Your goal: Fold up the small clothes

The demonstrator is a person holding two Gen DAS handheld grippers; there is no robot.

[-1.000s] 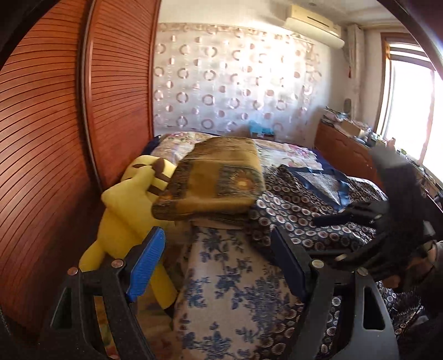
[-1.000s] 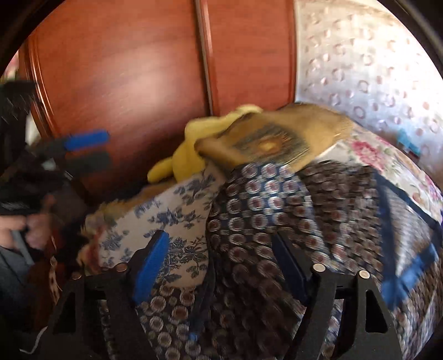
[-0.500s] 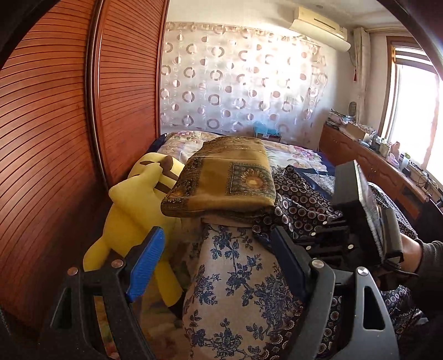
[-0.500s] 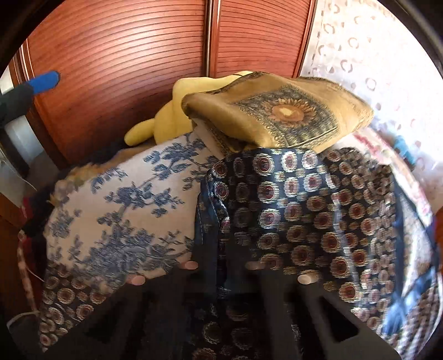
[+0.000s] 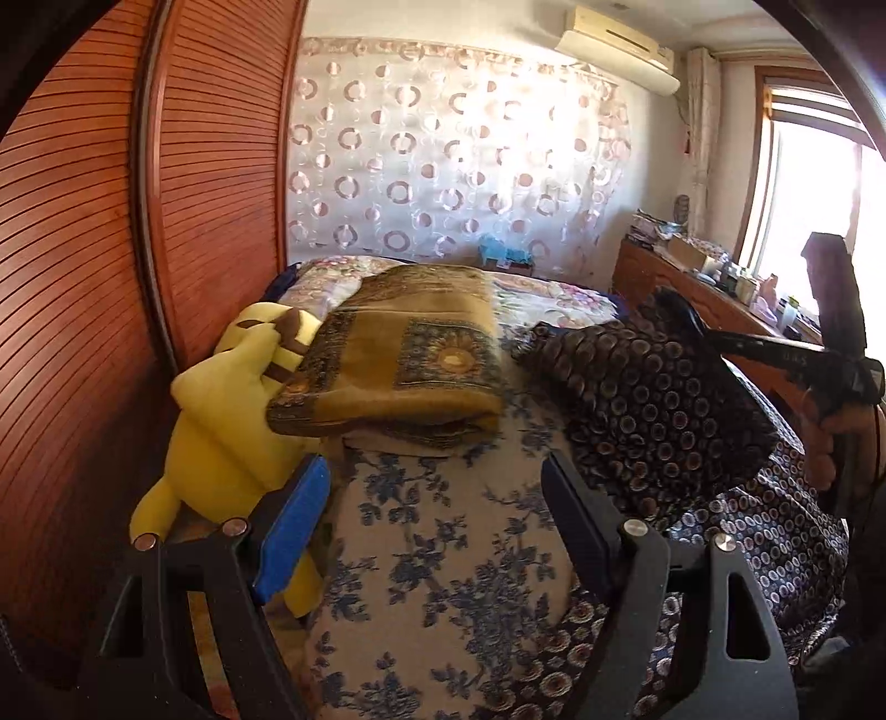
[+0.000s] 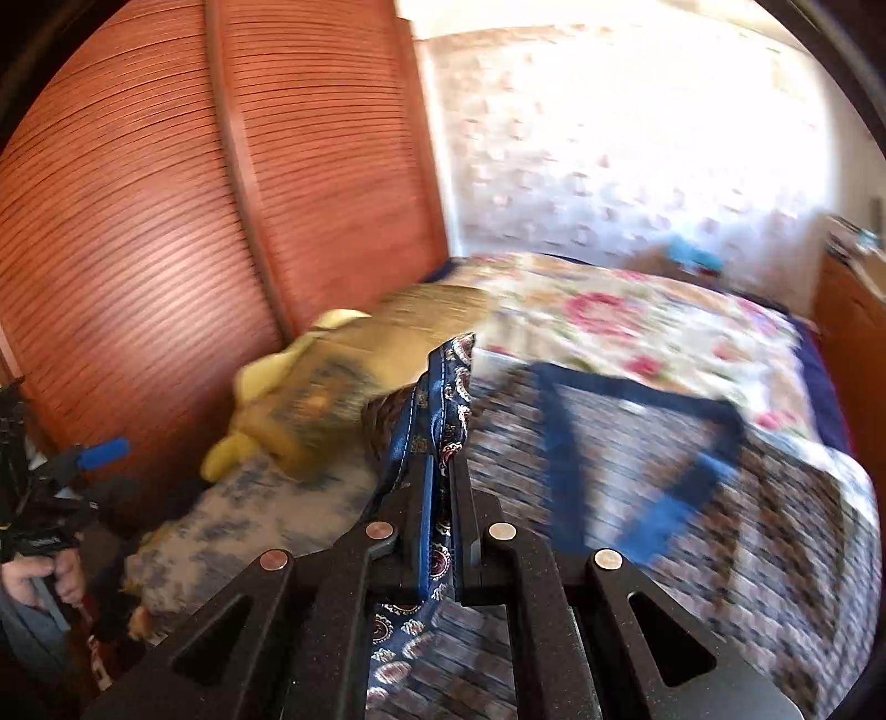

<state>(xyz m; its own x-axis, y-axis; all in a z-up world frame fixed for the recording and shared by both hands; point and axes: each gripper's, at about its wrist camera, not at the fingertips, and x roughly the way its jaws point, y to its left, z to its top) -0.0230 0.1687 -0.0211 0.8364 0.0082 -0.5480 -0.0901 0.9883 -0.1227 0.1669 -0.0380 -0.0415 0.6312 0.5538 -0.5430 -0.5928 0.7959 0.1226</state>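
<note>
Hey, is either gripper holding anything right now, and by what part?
The right gripper is shut on the dark patterned garment, pinching its blue-trimmed edge. The left gripper is open and holds nothing.

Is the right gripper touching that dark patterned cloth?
Touching. The right wrist view shows the right gripper shut on a fold of the dark patterned cloth, pinched between its fingers.

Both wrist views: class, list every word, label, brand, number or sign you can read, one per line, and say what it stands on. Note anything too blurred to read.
No text reads clearly.
Pale marks on the right tongs' arm: too small to read.
Pale marks on the left tongs' body: too blurred to read.
Air conditioner: no readable label.
</note>
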